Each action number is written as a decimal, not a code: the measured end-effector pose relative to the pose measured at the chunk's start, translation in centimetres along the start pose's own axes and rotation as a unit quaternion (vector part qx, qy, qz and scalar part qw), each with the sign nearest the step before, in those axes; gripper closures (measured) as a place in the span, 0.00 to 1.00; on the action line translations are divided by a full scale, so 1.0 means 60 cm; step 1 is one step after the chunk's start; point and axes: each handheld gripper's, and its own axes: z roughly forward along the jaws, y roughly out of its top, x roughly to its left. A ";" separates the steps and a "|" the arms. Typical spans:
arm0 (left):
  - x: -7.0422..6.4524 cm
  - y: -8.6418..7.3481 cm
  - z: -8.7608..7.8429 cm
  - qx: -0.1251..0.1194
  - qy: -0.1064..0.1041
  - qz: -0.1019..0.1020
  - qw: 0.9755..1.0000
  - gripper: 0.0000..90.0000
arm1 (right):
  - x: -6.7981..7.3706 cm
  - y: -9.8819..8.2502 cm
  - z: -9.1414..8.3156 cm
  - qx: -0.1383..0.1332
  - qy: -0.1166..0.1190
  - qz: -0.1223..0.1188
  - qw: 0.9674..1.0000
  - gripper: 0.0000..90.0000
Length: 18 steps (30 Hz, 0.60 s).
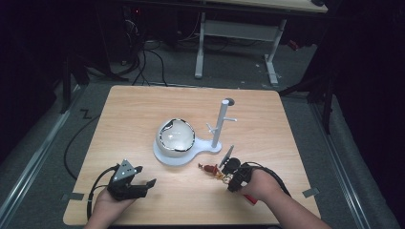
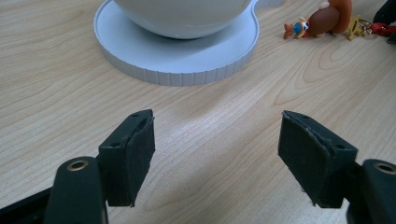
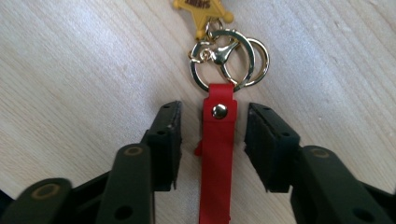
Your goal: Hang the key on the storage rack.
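Straddling the red strap (image 3: 216, 154) of a keychain, your right claw (image 3: 213, 140) has its jaws parted, one on each side of the strap, with a sliver of wood showing between each pad and the leather, so the pads aren't pressing on it. No earlier look is at hand, so take that as the state: open around the strap, not gripping. The strap lies flat on the surface (image 3: 70, 70) and runs lengthwise between the jaws; its riveted end points away from you and carries gold rings (image 3: 229, 58) with a clasp, and a yellow star charm (image 3: 201, 8) hangs just beyond them.

From the high view, the keychain (image 1: 213, 170) sits near the front right of the surface, just ahead of your right claw (image 1: 231, 172), with a small brown figure (image 2: 327, 19) at its far end. It lies near the rounded grey base (image 1: 168, 155) that carries a white bowl (image 1: 175, 136) and an upright peg stand (image 1: 220, 123), but apart from it.

Your left claw (image 2: 217, 154) rests low over the front left of the surface, jaws spread wide with bare wood between them, pointing towards the grey base and holding nothing.
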 end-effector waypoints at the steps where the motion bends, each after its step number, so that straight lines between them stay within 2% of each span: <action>1: 0.000 0.000 0.000 0.001 0.000 0.001 1.000 0.32 | -0.004 0.005 -0.002 0.006 0.002 0.005 1.000 0.69; 3: 0.000 0.000 0.000 0.001 0.000 0.001 1.000 0.32 | -0.007 0.007 -0.002 0.013 0.004 0.004 1.000 0.72; 4: 0.000 0.000 0.000 0.001 0.002 0.003 1.000 0.32 | -0.009 0.007 0.000 0.018 0.001 -0.004 1.000 0.73; 7: 0.001 0.000 0.000 0.000 0.004 0.002 1.000 0.33 | -0.008 0.010 0.000 0.027 0.006 0.002 1.000 0.76; 9: 0.001 -0.001 0.000 0.000 0.003 0.003 1.000 0.35 | -0.009 0.013 0.001 0.029 0.005 -0.009 1.000 0.77; 12: -0.001 -0.001 -0.001 -0.003 0.002 0.007 1.000 0.38 | -0.007 0.016 0.001 0.034 0.001 -0.012 0.999 0.81; 18: -0.001 0.000 -0.003 -0.009 0.001 0.004 1.000 0.40 | -0.003 0.019 0.001 0.037 -0.004 -0.022 0.999 0.83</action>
